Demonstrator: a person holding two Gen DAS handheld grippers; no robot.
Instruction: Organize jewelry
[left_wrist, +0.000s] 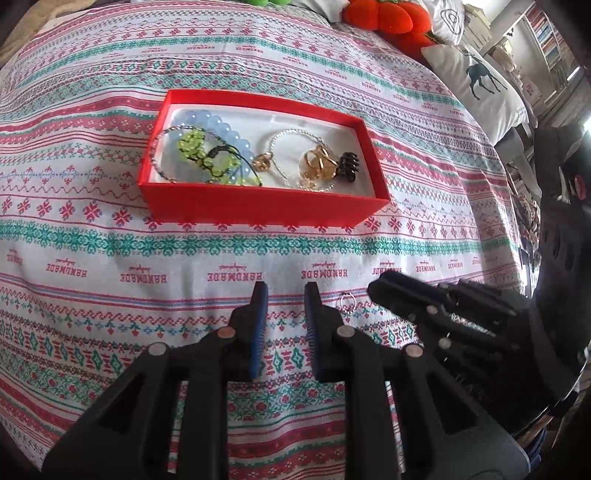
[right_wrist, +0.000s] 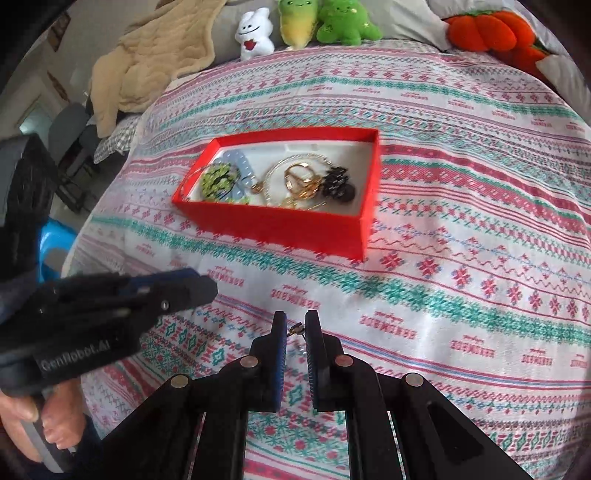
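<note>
A red box (left_wrist: 258, 203) sits on the patterned cloth and holds blue beads (left_wrist: 218, 123), a green bead bracelet (left_wrist: 195, 149), silver chains, gold rings (left_wrist: 319, 164) and a black clip (left_wrist: 347, 166). The box also shows in the right wrist view (right_wrist: 280, 225). A small silver hoop earring (left_wrist: 346, 301) lies on the cloth in front of the box. My left gripper (left_wrist: 286, 291) is open and empty just left of it. My right gripper (right_wrist: 295, 321) is open, its fingers on either side of the earring (right_wrist: 298, 330).
The patterned cloth (right_wrist: 461, 258) covers the whole surface. Plush toys (right_wrist: 295, 26) and an orange plush (right_wrist: 487, 29) sit at the far edge, with a beige blanket (right_wrist: 147, 62) at far left. A deer-print pillow (left_wrist: 480, 77) lies at the right.
</note>
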